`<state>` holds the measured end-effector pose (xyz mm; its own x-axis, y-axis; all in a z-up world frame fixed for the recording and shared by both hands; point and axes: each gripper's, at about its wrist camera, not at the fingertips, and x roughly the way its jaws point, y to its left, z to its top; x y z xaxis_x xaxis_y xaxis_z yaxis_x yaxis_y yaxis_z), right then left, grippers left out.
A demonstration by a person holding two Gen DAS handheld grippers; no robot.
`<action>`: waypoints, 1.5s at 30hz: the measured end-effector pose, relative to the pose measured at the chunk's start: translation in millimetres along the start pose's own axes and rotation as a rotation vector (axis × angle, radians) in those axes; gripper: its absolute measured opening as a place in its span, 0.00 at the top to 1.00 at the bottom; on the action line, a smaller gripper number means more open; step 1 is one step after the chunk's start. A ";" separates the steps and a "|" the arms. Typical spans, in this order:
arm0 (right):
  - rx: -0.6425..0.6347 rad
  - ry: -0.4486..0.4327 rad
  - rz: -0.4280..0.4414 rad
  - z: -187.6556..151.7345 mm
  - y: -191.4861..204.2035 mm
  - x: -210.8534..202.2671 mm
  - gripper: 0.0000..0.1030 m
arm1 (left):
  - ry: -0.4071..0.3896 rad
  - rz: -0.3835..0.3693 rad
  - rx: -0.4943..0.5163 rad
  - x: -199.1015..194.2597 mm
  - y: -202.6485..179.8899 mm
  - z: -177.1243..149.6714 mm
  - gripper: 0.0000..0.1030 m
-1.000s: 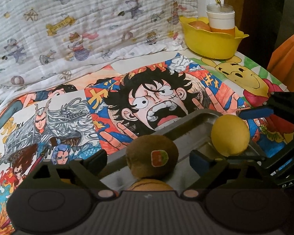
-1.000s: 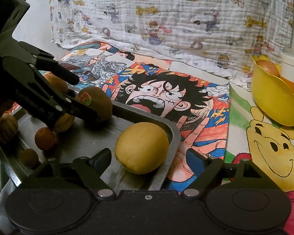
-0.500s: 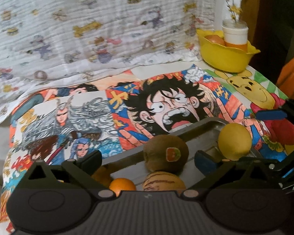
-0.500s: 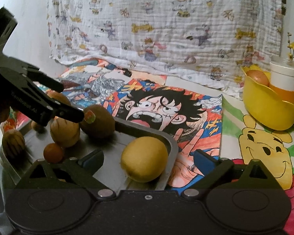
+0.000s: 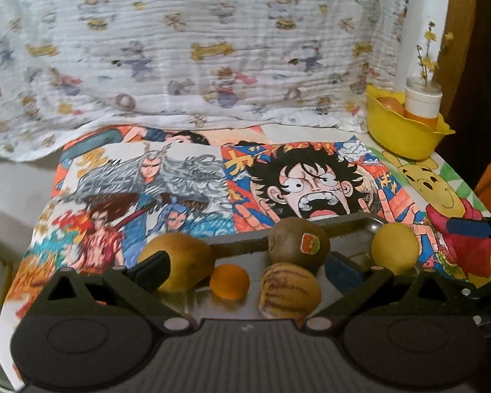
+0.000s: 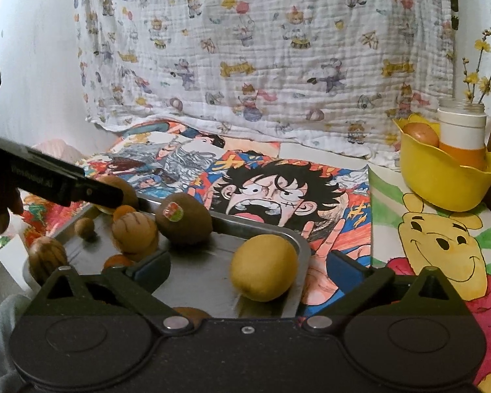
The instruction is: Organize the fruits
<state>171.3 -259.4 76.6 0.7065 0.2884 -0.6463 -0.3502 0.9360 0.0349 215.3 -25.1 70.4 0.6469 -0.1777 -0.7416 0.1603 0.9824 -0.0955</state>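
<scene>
Both wrist views low over the metal tray [image 5: 353, 221], facing the hanging cloth [image 6: 278, 49], sharing the fruit

fruit crowds tray [image 6: 298, 242] left end, yellow bowl [image 6: 442, 186] blocks far right

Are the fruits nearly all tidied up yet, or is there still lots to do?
Lots to do. Done: one round orange fruit sits in the yellow bowl. In hand: nothing. The left gripper and right gripper are both open and empty. Left: the yellow fruit, the stickered kiwi, the striped fruit, the small orange and a few more lie on the metal tray.
</scene>
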 end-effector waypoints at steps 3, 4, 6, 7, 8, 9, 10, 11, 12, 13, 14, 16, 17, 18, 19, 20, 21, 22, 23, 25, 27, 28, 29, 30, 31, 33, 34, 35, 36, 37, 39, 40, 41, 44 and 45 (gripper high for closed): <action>0.009 -0.015 -0.009 -1.9 4.7 -6.9 0.01 | -0.013 0.017 -0.035 -9.4 2.8 -8.8 0.01; 0.019 -0.020 -0.011 -3.1 6.2 -9.2 0.01 | -0.021 0.023 -0.054 -13.9 4.2 -12.7 0.01; 0.040 -0.032 -0.010 -5.0 8.6 -14.0 0.01 | -0.036 0.030 -0.087 -21.9 7.0 -19.5 0.01; 0.050 -0.041 -0.008 -6.3 9.9 -17.2 0.01 | -0.044 0.032 -0.102 -25.7 8.5 -22.8 0.01; 0.060 -0.051 -0.007 -7.6 11.1 -20.7 0.01 | -0.052 0.036 -0.119 -30.1 9.7 -26.8 0.01; 0.069 -0.062 -0.008 -8.4 12.6 -24.3 0.01 | -0.058 0.042 -0.133 -34.0 10.1 -30.4 0.01; 0.078 -0.072 -0.009 -9.2 13.7 -27.7 0.01 | -0.064 0.049 -0.149 -38.5 11.2 -34.5 0.01; 0.086 -0.082 -0.008 -9.7 14.8 -31.1 0.01 | -0.071 0.053 -0.164 -43.3 12.2 -38.8 0.01; 0.092 -0.092 -0.006 -10.3 15.7 -34.6 0.01 | -0.078 0.057 -0.174 -47.5 12.6 -42.5 0.01; 0.099 -0.103 -0.003 -11.2 17.0 -38.4 0.01 | -0.089 0.062 -0.186 -52.3 13.6 -46.7 0.01; 0.106 -0.115 -0.002 -12.5 18.6 -42.8 0.01 | -0.100 0.068 -0.198 -56.9 14.6 -51.0 0.01; 0.113 -0.133 -0.001 -14.5 21.2 -49.1 0.01 | -0.118 0.079 -0.222 -64.4 16.1 -58.4 0.01; 0.113 -0.139 0.000 -16.2 23.0 -52.3 0.01 | -0.125 0.081 -0.235 -67.6 16.9 -62.2 0.01; 0.109 -0.143 0.000 -17.9 25.0 -54.9 0.01 | -0.132 0.083 -0.245 -70.8 17.3 -65.6 0.01; 0.104 -0.146 -0.002 -20.0 27.8 -57.9 0.01 | -0.140 0.087 -0.255 -74.5 17.6 -69.7 0.01; 0.099 -0.149 -0.007 -21.8 30.5 -60.4 0.01 | -0.147 0.090 -0.261 -77.5 17.7 -73.4 0.01; 0.092 -0.156 -0.011 -24.0 33.8 -63.2 0.01 | -0.152 0.093 -0.262 -80.5 17.2 -77.3 0.01; 0.086 -0.162 -0.014 -26.1 37.2 -66.2 0.01 | -0.158 0.098 -0.262 -83.6 16.5 -80.8 0.01; 0.083 -0.169 -0.016 -28.4 40.7 -69.2 0.01 | -0.165 0.105 -0.261 -86.6 15.7 -84.4 0.01; 0.086 -0.184 -0.015 -32.8 46.4 -74.8 0.01 | -0.177 0.118 -0.267 -92.6 14.6 -91.7 0.01; 0.097 -0.198 -0.014 -36.2 51.4 -79.9 0.01 | -0.195 0.121 -0.284 -98.8 14.9 -99.5 0.01; 0.106 -0.206 -0.015 -38.1 54.0 -82.4 0.01 | -0.202 0.121 -0.292 -102.2 15.5 -104.0 0.01; 0.114 -0.213 -0.015 -39.8 56.1 -84.5 0.01 | -0.208 0.125 -0.298 -105.3 16.0 -108.2 0.01; 0.122 -0.219 -0.016 -41.9 57.7 -86.8 0.01 | -0.214 0.132 -0.302 -108.1 16.7 -111.9 0.01; 0.130 -0.225 -0.019 -43.8 59.9 -88.9 0.01 | -0.220 0.141 -0.303 -110.9 16.9 -116.0 0.01; 0.135 -0.233 -0.022 -46.6 62.5 -91.5 0.01 | -0.227 0.157 -0.296 -115.3 16.7 -122.5 0.01; 0.135 -0.237 -0.025 -48.5 64.8 -92.9 0.01 | -0.232 0.169 -0.288 -117.6 16.1 -125.5 0.01; 0.134 -0.240 -0.029 -50.5 67.1 -94.1 0.01 | -0.237 0.178 -0.281 -120.0 15.1 -128.6 0.01; 0.131 -0.241 -0.032 -52.2 69.4 -95.0 0.01 | -0.242 0.184 -0.276 -121.6 15.1 -131.0 0.01; 0.129 -0.243 -0.034 -54.3 71.8 -96.0 0.01 | -0.246 0.188 -0.273 -123.4 14.6 -133.8 0.01; 0.126 -0.247 -0.034 -57.0 74.2 -96.5 0.01 | -0.250 0.190 -0.273 -125.6 13.8 -138.3 0.01; 0.124 -0.247 -0.034 -58.0 75.7 -96.4 0.01 | -0.248 0.190 -0.275 -126.2 13.5 -140.5 0.01; 0.123 -0.248 -0.034 -59.1 77.1 -96.2 0.01 | -0.245 0.190 -0.277 -126.1 12.8 -141.6 0.01; 0.124 -0.248 -0.031 -62.6 80.1 -95.5 0.01 | -0.239 0.188 -0.277 -125.9 12.6 -145.5 0.01; 0.126 -0.250 -0.033 -63.6 80.9 -95.0 0.01 | -0.238 0.191 -0.276 -125.6 12.6 -146.6 0.01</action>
<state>36.8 -223.8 92.4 0.8513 0.2837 -0.4413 -0.2564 0.9589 0.1218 26.8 17.9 65.1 0.8054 0.0329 -0.5918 -0.1646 0.9716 -0.1700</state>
